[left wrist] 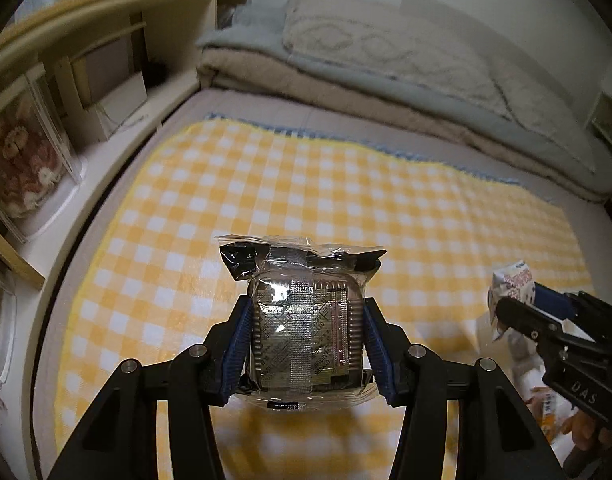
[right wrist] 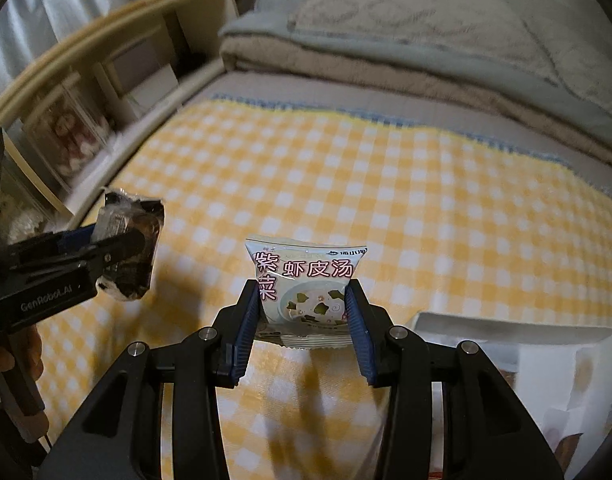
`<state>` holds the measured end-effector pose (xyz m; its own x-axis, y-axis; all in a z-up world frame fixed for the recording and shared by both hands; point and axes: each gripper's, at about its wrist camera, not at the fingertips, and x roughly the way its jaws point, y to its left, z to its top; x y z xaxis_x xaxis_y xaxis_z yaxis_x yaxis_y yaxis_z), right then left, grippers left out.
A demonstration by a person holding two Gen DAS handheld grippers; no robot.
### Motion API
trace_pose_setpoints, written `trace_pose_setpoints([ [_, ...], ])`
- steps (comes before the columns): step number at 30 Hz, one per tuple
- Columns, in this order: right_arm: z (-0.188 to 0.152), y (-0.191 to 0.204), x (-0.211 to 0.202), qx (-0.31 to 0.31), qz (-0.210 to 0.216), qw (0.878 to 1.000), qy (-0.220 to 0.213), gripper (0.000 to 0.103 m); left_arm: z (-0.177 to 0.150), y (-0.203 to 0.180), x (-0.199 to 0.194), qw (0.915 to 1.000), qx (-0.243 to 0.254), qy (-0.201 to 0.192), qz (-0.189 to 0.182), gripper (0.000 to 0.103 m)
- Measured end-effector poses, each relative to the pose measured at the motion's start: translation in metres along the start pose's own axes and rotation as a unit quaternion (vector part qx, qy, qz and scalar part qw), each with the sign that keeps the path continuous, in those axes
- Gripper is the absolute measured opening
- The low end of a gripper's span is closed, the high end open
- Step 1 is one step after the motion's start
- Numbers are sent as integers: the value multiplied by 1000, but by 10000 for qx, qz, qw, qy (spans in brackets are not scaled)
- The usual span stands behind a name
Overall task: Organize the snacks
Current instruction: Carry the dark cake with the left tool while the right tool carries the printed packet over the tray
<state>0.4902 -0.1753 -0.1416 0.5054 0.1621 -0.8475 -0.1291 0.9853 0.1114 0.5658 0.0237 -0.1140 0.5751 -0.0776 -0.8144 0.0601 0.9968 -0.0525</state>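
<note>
My left gripper (left wrist: 306, 344) is shut on a clear-wrapped dark snack packet (left wrist: 301, 316) with a silver sachet inside, held above the yellow checked blanket (left wrist: 306, 184). The same packet (right wrist: 129, 248) and left gripper (right wrist: 117, 248) show at the left of the right wrist view. My right gripper (right wrist: 303, 328) is shut on a pale blue seaweed soup packet (right wrist: 306, 284) with pink Chinese writing, also held above the blanket (right wrist: 386, 184). That packet (left wrist: 512, 282) and the right gripper (left wrist: 518, 304) show at the right edge of the left wrist view.
A white box (right wrist: 518, 344) with snack packets inside stands on the blanket at the lower right. Folded grey and beige bedding (left wrist: 386, 80) lies at the far end of the bed. A wooden shelf unit (left wrist: 85, 60) with boxed dolls runs along the left.
</note>
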Motion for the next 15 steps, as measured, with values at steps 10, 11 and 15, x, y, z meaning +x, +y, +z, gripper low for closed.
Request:
trace_pose_setpoints([
  [10, 0, -13, -62, 52, 1, 9983, -574, 43, -27, -25, -81, 9977, 50, -648, -188, 52],
  [11, -1, -16, -69, 98, -31, 9979, -643, 43, -31, -29, -90, 9974, 61, -688, -204, 52],
  [15, -2, -22, -87, 170, -147, 9964, -817, 43, -43, -41, -117, 9964, 131, -800, -230, 52],
])
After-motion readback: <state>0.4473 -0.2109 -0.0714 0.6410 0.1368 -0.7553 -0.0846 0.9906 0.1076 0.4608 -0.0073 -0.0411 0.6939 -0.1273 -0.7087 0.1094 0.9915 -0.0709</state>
